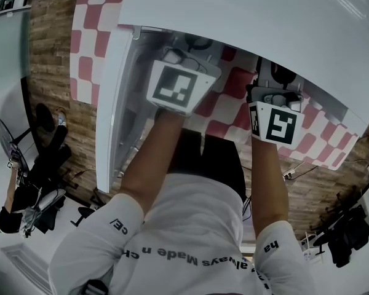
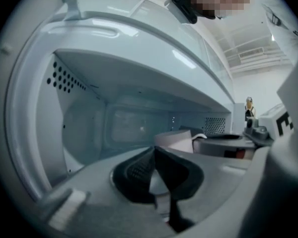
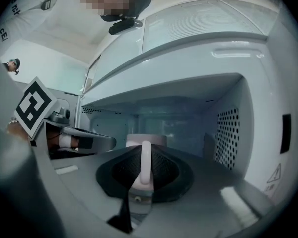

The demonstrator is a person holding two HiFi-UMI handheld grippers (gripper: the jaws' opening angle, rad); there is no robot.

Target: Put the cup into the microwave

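Observation:
The white microwave [image 1: 246, 23] stands open, its door [image 1: 112, 121] swung out to the left. Both grippers reach into its mouth, and only their marker cubes [image 1: 178, 86] [image 1: 277, 123] show in the head view. My right gripper [image 3: 145, 171] is shut on the white handle [image 3: 146, 160] of the cup [image 3: 146, 140], which is held upright just inside the cavity. In the left gripper view the cup [image 2: 175, 141] sits to the right of my left gripper [image 2: 154, 168], whose jaws are shut on nothing.
The cavity has a perforated right wall [image 3: 227, 139] and a vented left wall [image 2: 64, 81]. The top edge of the opening [image 3: 188, 83] runs close above both grippers. A person [image 1: 15, 204] sits far off on the wooden floor at the left.

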